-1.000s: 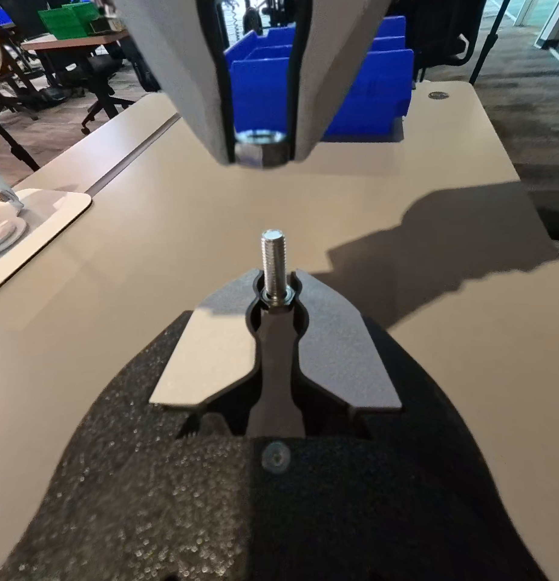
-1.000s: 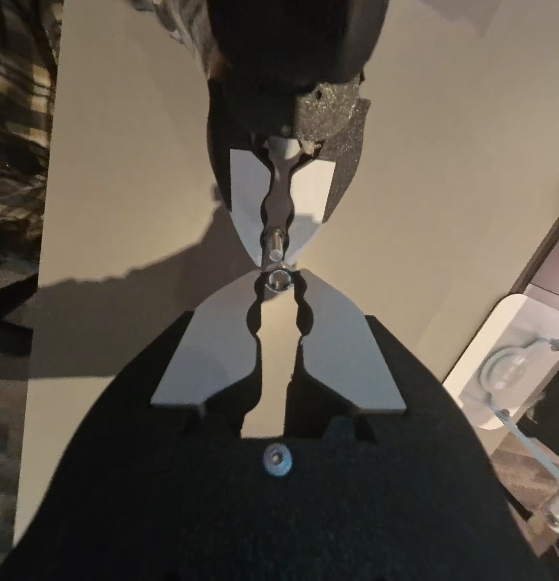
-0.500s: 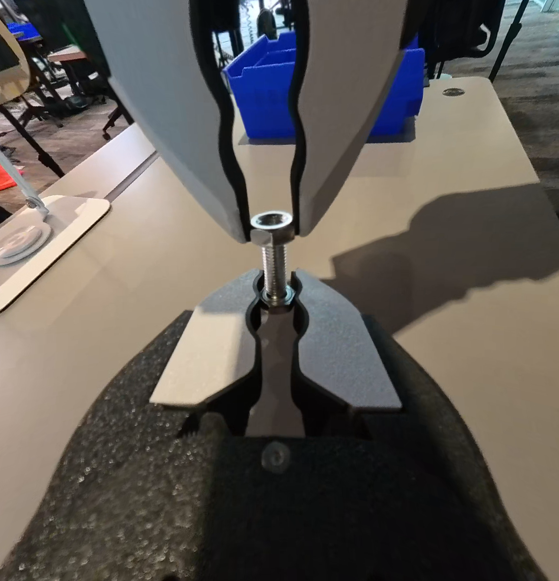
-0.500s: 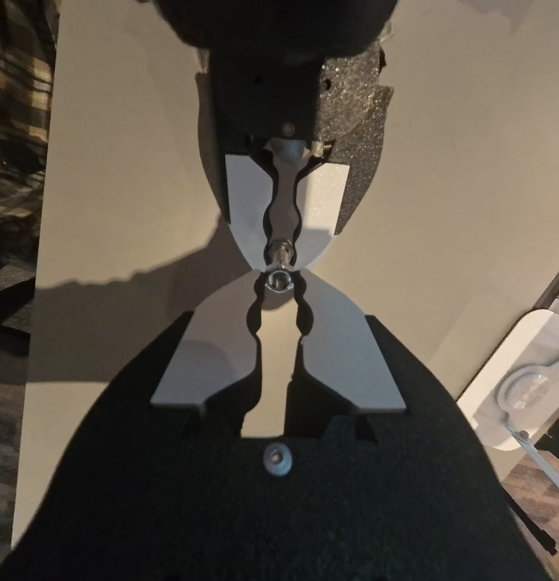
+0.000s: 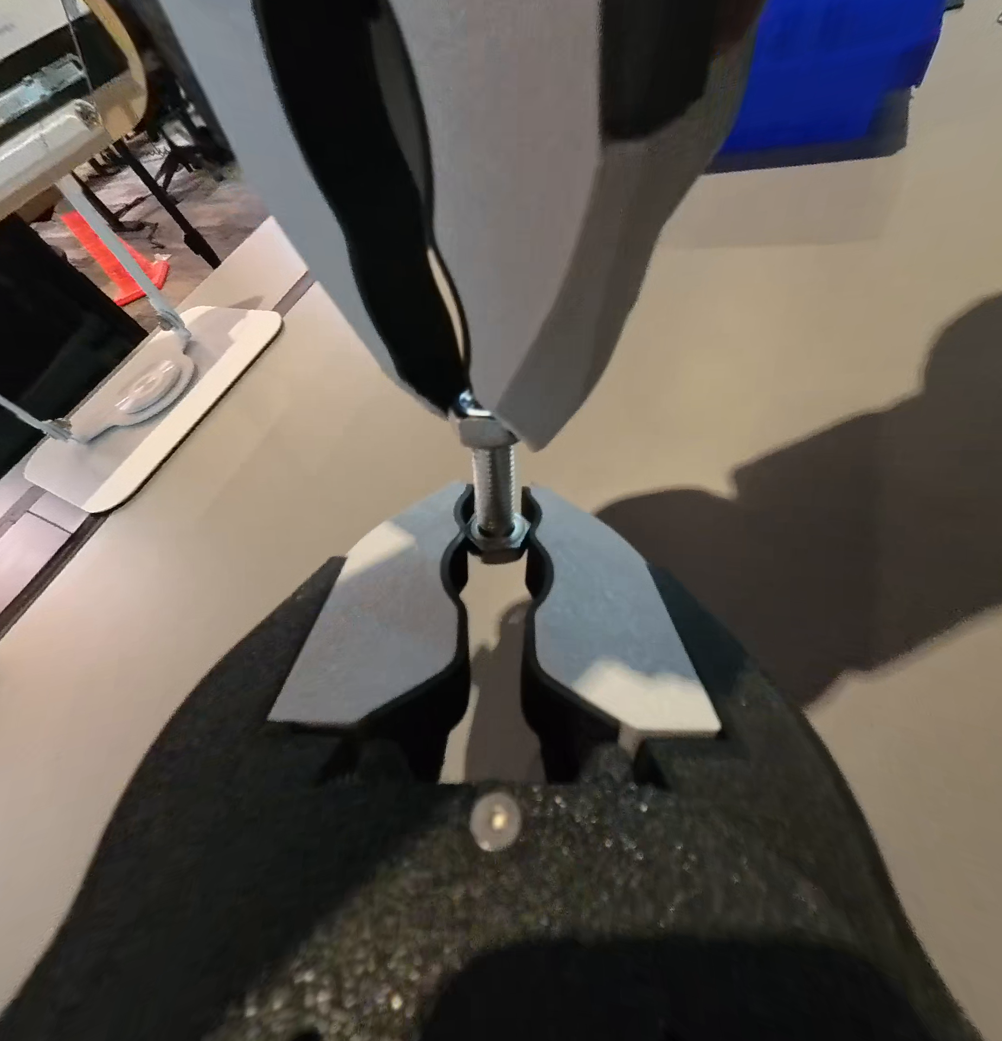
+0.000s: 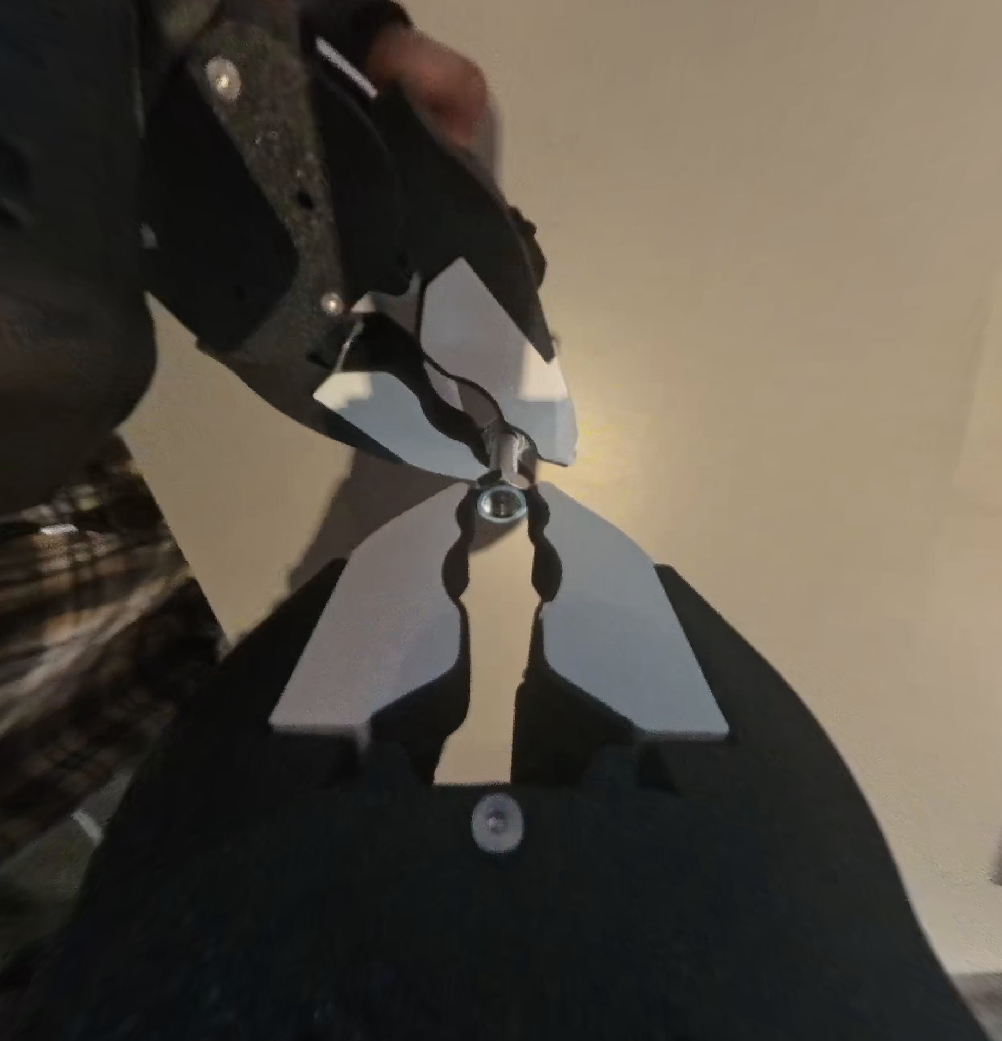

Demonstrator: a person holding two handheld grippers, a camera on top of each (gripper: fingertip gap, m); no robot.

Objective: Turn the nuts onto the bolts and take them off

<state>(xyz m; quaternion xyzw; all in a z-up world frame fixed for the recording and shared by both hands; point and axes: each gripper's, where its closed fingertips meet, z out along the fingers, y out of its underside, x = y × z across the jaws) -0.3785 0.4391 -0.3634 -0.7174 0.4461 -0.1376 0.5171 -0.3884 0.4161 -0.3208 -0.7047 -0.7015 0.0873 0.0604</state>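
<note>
My left gripper (image 5: pixel 496 538) is shut on the hex head of a steel bolt (image 5: pixel 492 487), holding it upright above the beige table (image 5: pixel 206 563). My right gripper (image 5: pixel 479 419) comes down from above in the left wrist view and is shut on a steel nut (image 5: pixel 482 431) that sits on the bolt's threaded tip. In the right wrist view the right gripper (image 6: pixel 501 501) holds the nut (image 6: pixel 500 502) seen end-on, with the bolt (image 6: pixel 507 450) and the tilted left gripper (image 6: pixel 504 445) behind it.
A blue bin (image 5: pixel 825 84) stands at the table's far end. A white flat lamp base (image 5: pixel 149 417) lies on the table to the left. A person's hand (image 6: pixel 431 84) holds the left gripper. An orange cone (image 5: pixel 115 259) is on the floor beyond. Tip to tip, the grippers are about 5 cm apart.
The right gripper has brought the nut down onto the bolt's tip and has turned about the bolt's axis. Both views have rotated; the left gripper now looks tilted in the right wrist view.
</note>
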